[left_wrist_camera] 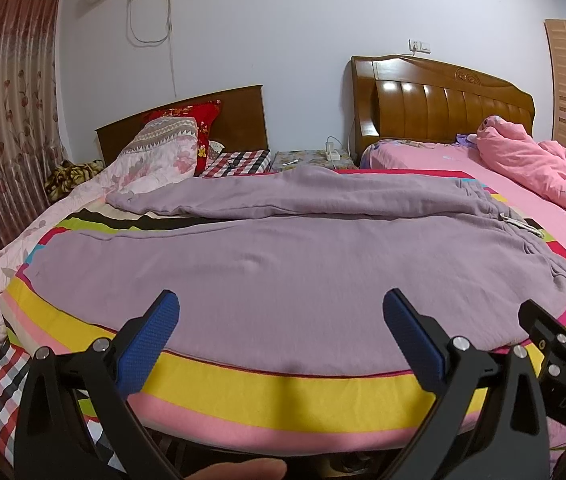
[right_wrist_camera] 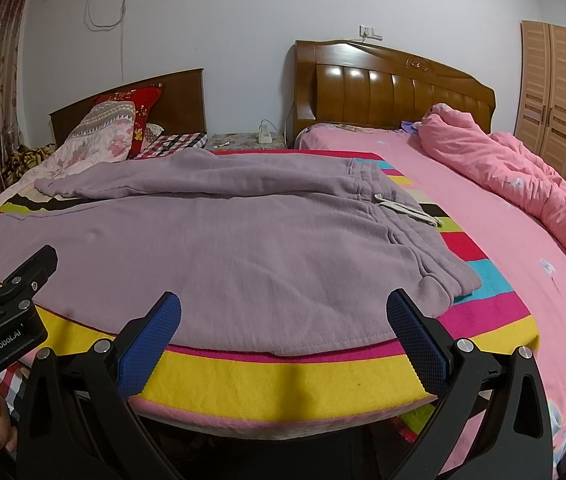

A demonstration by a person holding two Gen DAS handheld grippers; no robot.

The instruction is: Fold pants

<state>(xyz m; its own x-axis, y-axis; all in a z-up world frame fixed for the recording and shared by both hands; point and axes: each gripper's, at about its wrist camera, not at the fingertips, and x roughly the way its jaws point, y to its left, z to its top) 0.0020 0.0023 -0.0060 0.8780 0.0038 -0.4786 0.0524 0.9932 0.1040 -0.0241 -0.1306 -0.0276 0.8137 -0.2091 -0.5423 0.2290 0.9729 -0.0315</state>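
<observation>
Lilac pants [left_wrist_camera: 283, 256] flat on striped blanket [left_wrist_camera: 283, 396], waistband toward 3 o'clock, left tool [left_wrist_camera: 281, 316] released, right tool [right_wrist_camera: 283, 316] released, both at 6 o'clock edge.

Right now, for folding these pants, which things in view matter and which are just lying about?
For the job:
purple pants
striped blanket beneath them
left gripper, open
right gripper, open

Lying about:
pink quilt
red pillow
floral quilt
power strip
wardrobe
</observation>
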